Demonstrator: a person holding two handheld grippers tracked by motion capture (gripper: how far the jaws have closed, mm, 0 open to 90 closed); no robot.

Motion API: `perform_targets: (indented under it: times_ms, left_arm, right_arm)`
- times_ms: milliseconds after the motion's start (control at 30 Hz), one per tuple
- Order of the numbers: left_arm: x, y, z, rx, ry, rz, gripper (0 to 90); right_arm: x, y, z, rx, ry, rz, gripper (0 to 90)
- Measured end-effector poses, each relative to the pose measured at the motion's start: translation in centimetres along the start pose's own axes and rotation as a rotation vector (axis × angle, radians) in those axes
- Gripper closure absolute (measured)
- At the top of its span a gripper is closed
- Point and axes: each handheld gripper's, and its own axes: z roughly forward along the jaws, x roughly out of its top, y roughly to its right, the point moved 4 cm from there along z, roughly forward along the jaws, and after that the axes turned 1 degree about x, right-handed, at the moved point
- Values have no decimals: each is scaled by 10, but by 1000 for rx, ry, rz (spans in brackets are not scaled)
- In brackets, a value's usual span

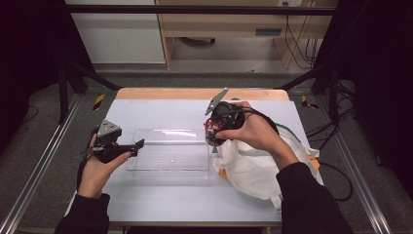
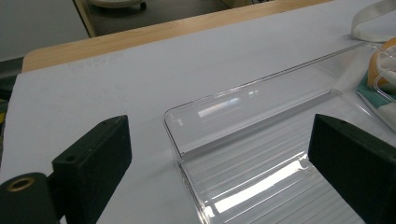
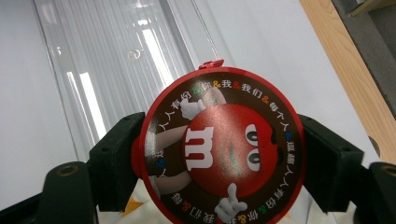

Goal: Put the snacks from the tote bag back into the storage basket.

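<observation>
Clear ribbed plastic forms the shallow rectangular tray [image 1: 168,156] at mid-table, its left edge between the left gripper [image 1: 138,144]'s wide-open, empty jaws, while the right gripper [image 1: 210,139] clamps a round red candy tin [image 3: 222,147] just over the tray's right edge, beside a white cloth bag [image 1: 253,168].

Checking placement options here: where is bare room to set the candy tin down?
The clear tray is empty. Bare tabletop lies behind it, and more along the near edge. The right side is crowded by the white bag.
</observation>
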Motion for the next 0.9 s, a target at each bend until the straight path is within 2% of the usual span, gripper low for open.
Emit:
perform_targets:
  times_ms: [167, 200, 567, 900]
  left_arm:
    - [-1, -3, -1, 3, 0, -7, 61]
    - [-1, -4, -1, 2, 0, -9, 61]
    - [-2, -9, -2, 12, -1, -15, 61]
    - [-4, -16, -4, 16, -1, -32, 60]
  right_arm:
    - [5, -1, 4, 5, 18, -7, 241]
    - [5, -1, 5, 7, 23, -21, 242]
    - [16, -5, 17, 50, 59, -42, 242]
    - [22, -8, 26, 70, 67, -59, 242]
